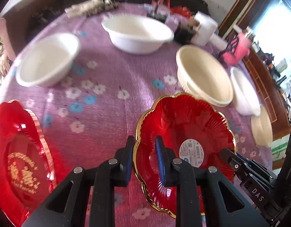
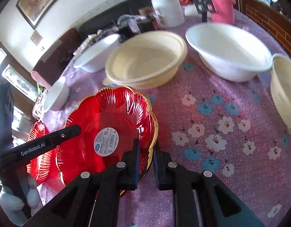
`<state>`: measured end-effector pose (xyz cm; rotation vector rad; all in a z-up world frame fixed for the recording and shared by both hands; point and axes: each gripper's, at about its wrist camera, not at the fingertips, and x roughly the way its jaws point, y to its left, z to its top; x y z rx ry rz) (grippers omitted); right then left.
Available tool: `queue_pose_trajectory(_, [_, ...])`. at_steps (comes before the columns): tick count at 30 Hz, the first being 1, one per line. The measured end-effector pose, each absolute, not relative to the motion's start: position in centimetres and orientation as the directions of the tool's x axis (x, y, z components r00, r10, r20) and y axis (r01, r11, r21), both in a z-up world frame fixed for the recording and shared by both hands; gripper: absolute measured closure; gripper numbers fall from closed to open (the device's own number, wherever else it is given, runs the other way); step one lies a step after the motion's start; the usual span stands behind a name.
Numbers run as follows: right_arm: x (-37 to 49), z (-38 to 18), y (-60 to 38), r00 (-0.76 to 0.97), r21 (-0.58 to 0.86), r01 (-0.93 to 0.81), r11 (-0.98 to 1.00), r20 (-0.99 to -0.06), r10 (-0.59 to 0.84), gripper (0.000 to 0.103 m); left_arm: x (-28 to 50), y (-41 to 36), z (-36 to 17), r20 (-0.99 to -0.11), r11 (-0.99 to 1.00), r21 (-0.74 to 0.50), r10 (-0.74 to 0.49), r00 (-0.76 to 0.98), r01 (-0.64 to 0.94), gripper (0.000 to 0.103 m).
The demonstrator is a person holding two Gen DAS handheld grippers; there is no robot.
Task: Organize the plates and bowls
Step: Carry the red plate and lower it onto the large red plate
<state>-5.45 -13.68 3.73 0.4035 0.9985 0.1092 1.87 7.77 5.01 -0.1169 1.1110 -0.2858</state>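
Red plate (image 1: pixel 183 132) pinched by both grippers, left (image 1: pixel 143 157) at nine o'clock, right (image 2: pixel 146 157) at three; keep it level.

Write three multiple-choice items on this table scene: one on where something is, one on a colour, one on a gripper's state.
1. Where is the round white sticker?
A. on the cream ribbed plastic bowl
B. in the middle of the red scalloped gold-rimmed plate
C. on the tablecloth

2. What colour is the flowered tablecloth?
A. green
B. purple
C. black

3. What is the right gripper doing?
A. standing wide open over a bowl
B. holding a cup
C. shut on the red plate's rim

Answers:
1. B: the sticker sits at the centre of the red scalloped gold-rimmed plate.
2. B: the cloth is purple between white and blue flowers.
3. C: its jaws pinch the gold edge in the right wrist view.
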Motion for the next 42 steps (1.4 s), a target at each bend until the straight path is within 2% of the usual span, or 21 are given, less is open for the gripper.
queue_pose_trajectory(6, [-6.5,6.9,-11.4,0.594,0.395,0.021,0.919,-0.744,0.306,0.089,-0.9,12.3,8.6,-0.790,0.946,-0.301,-0.317,0.525,0.120,0.082])
queue_pose_trajectory(13, [-5.6,9.6,-3.7,0.588,0.388,-0.129,0.913,-0.711,0.385,0.089,-3.4,20.4,10.8,-0.752,0.954,-0.300,-0.226,0.619,-0.016,0.082])
queue_pose_trajectory(22, [-3.5,8.6,8.6,0.500,0.315,-0.317,0.895,-0.746,0.440,0.088,-5.5,30.9,7.7,-0.792,0.930,-0.276,-0.078,0.606,-0.242,0.081])
queue_pose_trajectory(31, [-1.2,4.9,13.0,0.434,0.272,-0.351,0.896,-0.801,0.413,0.087,-5.2,33.2,4.4,-0.827,0.923,-0.251,-0.049,0.559,-0.291,0.081])
queue_pose_trajectory(36, [-0.9,4.3,13.9,0.444,0.230,-0.359,0.904,-0.810,0.382,0.085,-5.7,33.2,5.3,-0.814,0.931,-0.242,-0.041,0.580,-0.274,0.071])
queue_pose_trajectory(40, [-0.5,4.3,14.3,0.455,0.196,-0.364,0.911,-0.816,0.358,0.084,-6.3,33.2,5.9,-0.809,0.939,-0.246,-0.063,0.585,-0.239,0.069])
queue_pose_trajectory(42, [-0.6,4.2,14.5,0.470,0.161,-0.367,0.916,-0.818,0.332,0.084,-6.9,33.3,6.4,-0.798,0.943,-0.240,-0.056,0.600,-0.231,0.059])
